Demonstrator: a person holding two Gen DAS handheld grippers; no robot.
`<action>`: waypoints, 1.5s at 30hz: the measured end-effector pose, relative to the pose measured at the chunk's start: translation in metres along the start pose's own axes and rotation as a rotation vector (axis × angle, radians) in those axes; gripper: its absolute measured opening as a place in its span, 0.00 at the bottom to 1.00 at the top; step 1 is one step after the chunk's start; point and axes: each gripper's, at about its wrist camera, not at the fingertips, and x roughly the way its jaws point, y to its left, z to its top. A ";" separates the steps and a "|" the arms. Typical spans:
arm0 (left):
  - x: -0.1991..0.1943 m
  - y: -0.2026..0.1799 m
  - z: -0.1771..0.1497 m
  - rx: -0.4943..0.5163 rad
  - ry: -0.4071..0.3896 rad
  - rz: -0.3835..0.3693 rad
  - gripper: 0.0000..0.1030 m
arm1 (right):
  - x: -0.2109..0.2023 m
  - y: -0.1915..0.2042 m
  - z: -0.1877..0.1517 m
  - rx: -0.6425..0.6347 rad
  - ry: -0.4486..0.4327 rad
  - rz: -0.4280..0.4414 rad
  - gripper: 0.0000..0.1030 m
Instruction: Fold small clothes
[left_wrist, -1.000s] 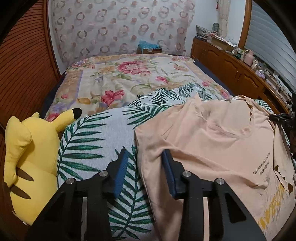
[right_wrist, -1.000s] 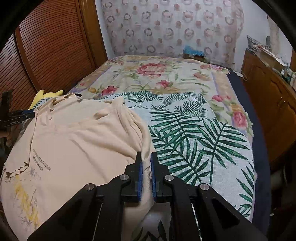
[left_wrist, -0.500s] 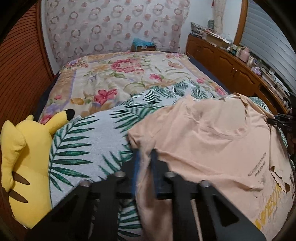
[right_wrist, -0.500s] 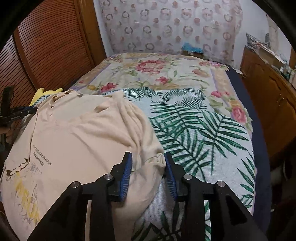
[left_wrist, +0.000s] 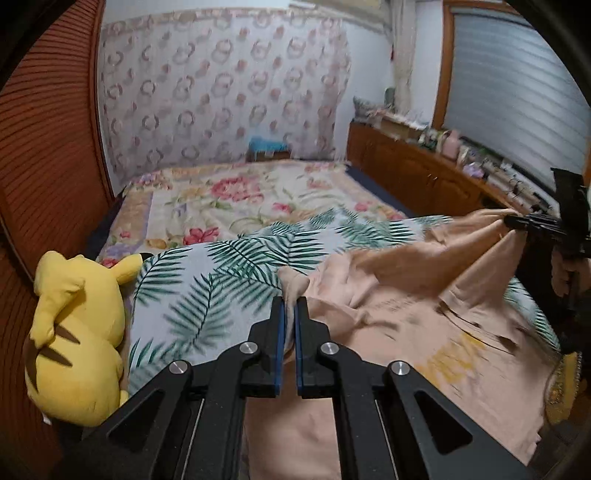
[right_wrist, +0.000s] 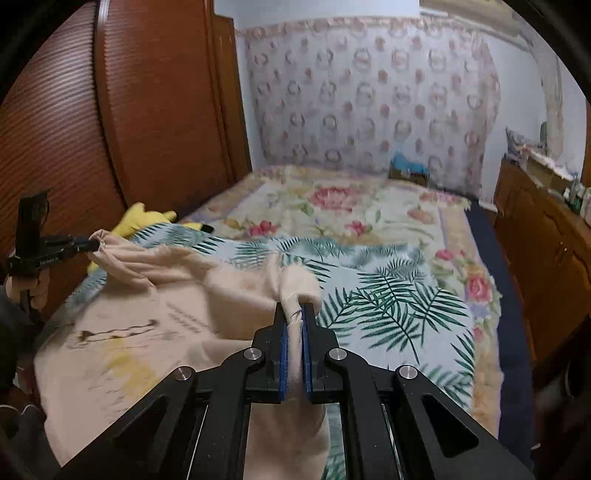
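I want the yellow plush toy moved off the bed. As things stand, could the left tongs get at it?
Probably not right now. The left tongs are shut on a corner of the peach T-shirt. The yellow plush toy lies uncovered beside them, so the path looks free once the shirt is released.

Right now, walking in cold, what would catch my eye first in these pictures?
Probably the peach T-shirt, pinched at each side by the left gripper and right gripper and lifted off the palm-leaf blanket. Next, the yellow plush toy lying at the bed's left edge by the wooden wardrobe.
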 end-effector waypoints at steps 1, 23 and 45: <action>-0.010 -0.001 -0.004 -0.004 -0.009 0.000 0.05 | -0.014 0.002 -0.008 -0.002 -0.009 0.000 0.06; -0.086 -0.011 -0.107 -0.047 0.052 0.066 0.37 | -0.130 0.028 -0.134 0.077 0.175 -0.068 0.17; 0.019 0.025 -0.080 -0.031 0.216 0.101 0.74 | -0.025 0.001 -0.102 0.047 0.290 -0.071 0.62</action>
